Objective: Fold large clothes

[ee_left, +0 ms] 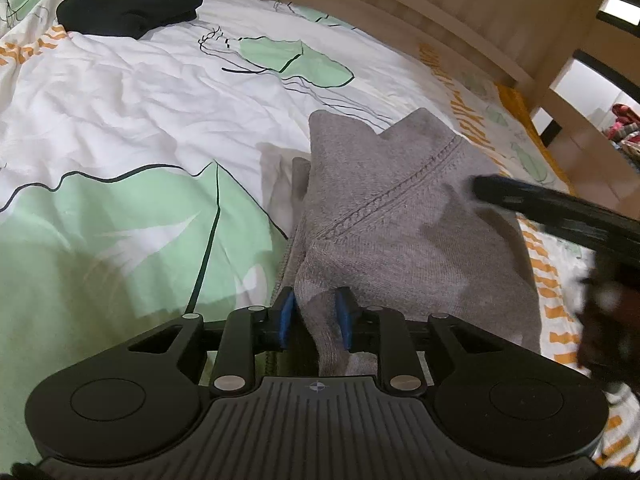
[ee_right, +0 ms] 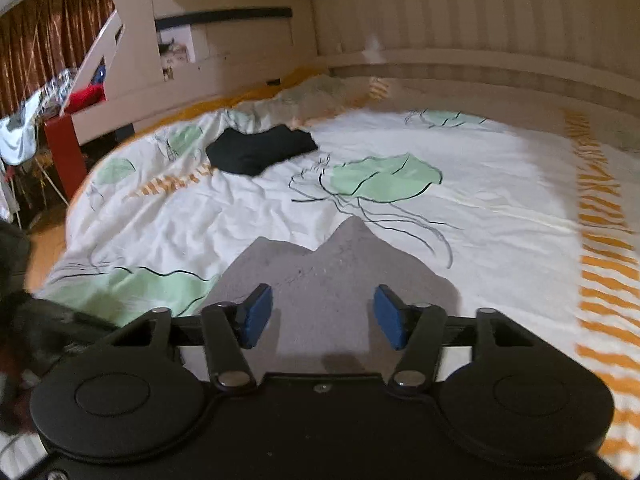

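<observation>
A grey knit garment (ee_left: 400, 216) lies bunched on the bed cover, a raised seam running across it. My left gripper (ee_left: 316, 316) is shut on its near edge, grey cloth pinched between the blue pads (ee_left: 287, 312). In the right wrist view the same grey garment (ee_right: 328, 276) spreads ahead in two peaks. My right gripper (ee_right: 323, 314) is open above it, its blue pads (ee_right: 258, 314) wide apart with nothing between them. The right gripper's black body shows blurred at the right of the left wrist view (ee_left: 560, 216).
A folded black garment (ee_left: 128, 10) lies far back on the bed; it also shows in the right wrist view (ee_right: 260, 150). The white bed cover (ee_right: 500, 208) has green leaf prints and orange stripes. A wooden bed frame (ee_left: 440, 12) borders the far side. A red stand (ee_right: 64, 152) is left.
</observation>
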Motion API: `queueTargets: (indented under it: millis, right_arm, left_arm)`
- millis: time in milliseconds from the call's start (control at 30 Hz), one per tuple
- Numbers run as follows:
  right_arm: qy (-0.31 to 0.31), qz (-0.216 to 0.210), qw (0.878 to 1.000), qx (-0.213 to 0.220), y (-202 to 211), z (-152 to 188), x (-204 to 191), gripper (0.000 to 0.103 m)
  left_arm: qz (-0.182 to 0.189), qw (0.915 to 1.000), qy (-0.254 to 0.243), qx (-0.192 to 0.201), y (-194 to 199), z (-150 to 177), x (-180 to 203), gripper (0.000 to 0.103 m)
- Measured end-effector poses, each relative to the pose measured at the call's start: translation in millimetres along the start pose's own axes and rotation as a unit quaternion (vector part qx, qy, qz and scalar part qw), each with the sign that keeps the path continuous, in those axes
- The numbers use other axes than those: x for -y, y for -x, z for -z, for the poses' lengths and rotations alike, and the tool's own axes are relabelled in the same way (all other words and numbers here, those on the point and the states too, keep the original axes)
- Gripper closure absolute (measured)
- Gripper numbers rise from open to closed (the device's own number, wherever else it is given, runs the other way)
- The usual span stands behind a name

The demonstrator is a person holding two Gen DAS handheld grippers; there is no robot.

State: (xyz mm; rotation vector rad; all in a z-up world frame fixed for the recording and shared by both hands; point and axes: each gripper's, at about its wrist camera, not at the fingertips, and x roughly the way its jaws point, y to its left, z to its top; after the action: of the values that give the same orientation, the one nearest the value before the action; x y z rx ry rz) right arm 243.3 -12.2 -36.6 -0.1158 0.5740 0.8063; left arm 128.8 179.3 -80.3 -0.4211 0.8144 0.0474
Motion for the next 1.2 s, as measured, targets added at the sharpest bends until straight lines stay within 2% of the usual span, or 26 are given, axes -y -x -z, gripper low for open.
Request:
queueTargets:
  millis: [100, 167, 300, 367, 433, 467, 500, 567, 667, 733, 833, 933, 1067, 1167, 1200]
  right_arm:
    - [-0.015, 0.008, 0.999, -0.041, -40.9, 4.7, 4.8, 0.045]
    - [-0.018, 0.006, 0.999, -0.049, -53.7, 9.2, 6.6, 0.045]
    - [-0.013, -0.002, 0.999, -0.049, -41.3, 5.8, 8.1, 0.045]
    - [-0.025, -0.014, 0.999, -0.033, -24.1, 3.2, 14.7, 0.044]
    - [-0.051, -0.025, 0.998, -0.010, -3.4, 2.5, 24.7, 0.040]
    - [-0.064, -0.024, 0.998, 0.003, 9.3, 3.8, 31.3, 0.032]
    - [-0.074, -0.021, 0.997, 0.014, 20.5, 6.3, 37.5, 0.027]
    - [-0.096, -0.019, 0.995, 0.026, 34.9, 10.7, 51.2, 0.025]
    - [-0.143, -0.031, 0.989, 0.009, 41.4, 25.6, 76.3, 0.016]
    - [-0.177, -0.045, 0.983, -0.010, 36.8, 38.2, 91.3, 0.016]
    - [-0.233, -0.079, 0.969, -0.031, 25.4, 56.3, 107.9, 0.016]
    - [-0.279, -0.114, 0.953, -0.045, 9.7, 71.5, 118.4, 0.015]
    - [-0.327, -0.171, 0.929, -0.040, -11.8, 84.2, 123.4, 0.014]
    - [-0.328, -0.198, 0.923, -0.034, -27.1, 83.7, 120.7, 0.015]
    - [-0.326, -0.200, 0.923, -0.035, -30.8, 81.9, 119.0, 0.018]
  left_arm:
    - [0.003, 1.0000, -0.004, -0.002, -0.8, 0.0, 2.1, 0.073]
    - [0.009, 0.9999, -0.006, -0.007, -2.4, -0.6, 3.8, 0.062]
    - [0.021, 0.9995, -0.022, -0.004, 1.5, -3.8, 12.9, 0.048]
    - [0.026, 0.9991, -0.029, 0.017, 9.3, -7.3, 16.4, 0.035]
    - [0.024, 0.9982, -0.031, 0.045, 18.1, -14.0, 17.1, 0.029]
    - [0.024, 0.9978, -0.031, 0.053, 19.8, -17.8, 16.1, 0.027]
    - [0.025, 0.9976, -0.027, 0.059, 19.6, -23.1, 13.2, 0.025]
    - [0.025, 0.9981, -0.018, 0.053, 13.3, -31.1, 8.8, 0.023]
    - [0.040, 0.9991, -0.003, 0.013, -11.3, -41.1, -1.9, 0.023]
    - [0.066, 0.9971, 0.007, -0.038, -33.9, -46.7, -8.5, 0.023]
    - [0.098, 0.9917, 0.033, -0.076, -56.9, -52.8, -18.2, 0.023]
    - [0.127, 0.9864, 0.042, -0.095, -72.0, -60.6, -22.6, 0.022]
    - [0.164, 0.9787, 0.043, -0.116, -91.1, -64.3, -26.3, 0.019]
    - [0.193, 0.9738, 0.034, -0.116, -101.8, -67.1, -25.3, 0.019]
    - [0.197, 0.9733, 0.026, -0.114, -103.4, -66.7, -22.3, 0.019]
